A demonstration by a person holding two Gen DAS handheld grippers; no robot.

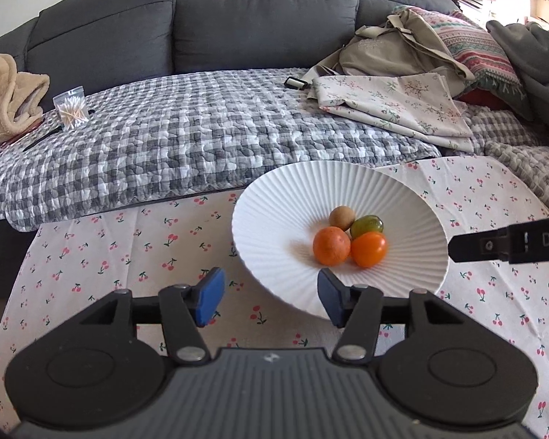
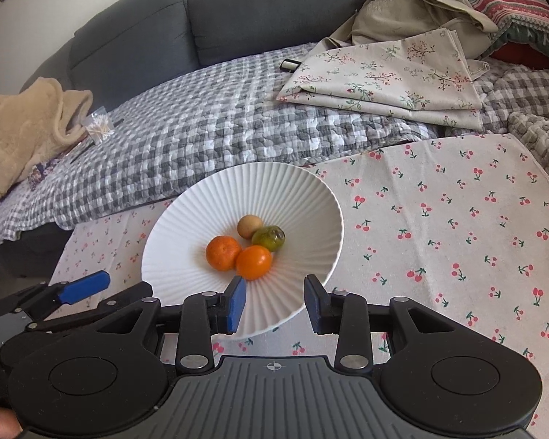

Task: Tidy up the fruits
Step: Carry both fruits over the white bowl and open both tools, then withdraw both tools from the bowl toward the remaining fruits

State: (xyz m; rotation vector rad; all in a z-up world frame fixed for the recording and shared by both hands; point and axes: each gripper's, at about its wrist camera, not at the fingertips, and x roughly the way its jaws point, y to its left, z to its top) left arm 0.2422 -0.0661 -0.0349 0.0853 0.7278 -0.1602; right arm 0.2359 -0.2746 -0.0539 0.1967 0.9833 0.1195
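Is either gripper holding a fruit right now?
No: the left gripper and right gripper are both open and empty, and all four fruits sit in the white bowl.

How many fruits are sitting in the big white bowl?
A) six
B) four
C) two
B: the ribbed white bowl holds four, a rough orange mandarin, a smooth orange fruit, a green fruit and a small tan fruit, bunched together at its center.
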